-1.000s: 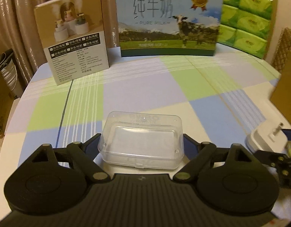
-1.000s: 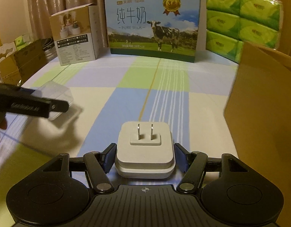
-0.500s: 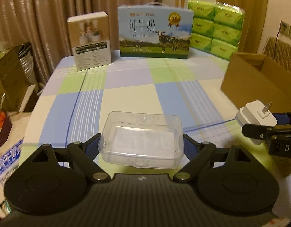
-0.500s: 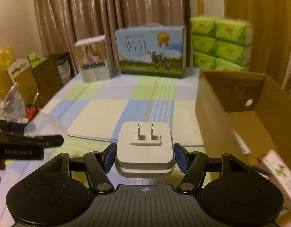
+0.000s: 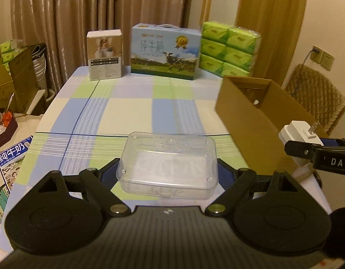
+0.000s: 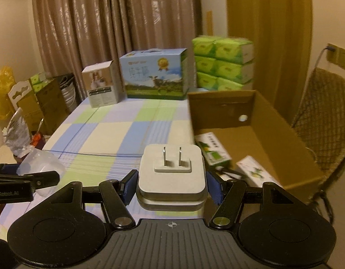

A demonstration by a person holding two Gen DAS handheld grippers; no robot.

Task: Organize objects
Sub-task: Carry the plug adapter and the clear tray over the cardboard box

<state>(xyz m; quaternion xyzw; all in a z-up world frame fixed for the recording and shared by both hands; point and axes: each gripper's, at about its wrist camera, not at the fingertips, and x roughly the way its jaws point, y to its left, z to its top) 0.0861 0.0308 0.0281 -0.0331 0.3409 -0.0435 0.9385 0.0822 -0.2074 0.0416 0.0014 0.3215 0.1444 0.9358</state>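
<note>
- Left wrist view: the left gripper [image 5: 168, 173] has its fingers [image 5: 109, 170] spread wide and clamped on the short ends of a clear plastic case [image 5: 168, 164], which sits square between them, lifted clear of the checked counter [image 5: 127, 109]. Gripping the ends keeps the flat case level for carrying.
- Same view, right edge: the white plug adapter [image 5: 301, 133] shows in the other gripper, just beside the near wall of the open cardboard box [image 5: 251, 116]. My guess is both items are headed for that box.
- Right wrist view: the right gripper [image 6: 171, 185] holds the adapter [image 6: 171, 174] at a middling spread, fingers [image 6: 130, 185] pressing its two sides, prongs pointing away. It hangs above the counter's near edge; the box [image 6: 282, 134], with small packets [image 6: 214, 150] inside, lies just right.
</note>
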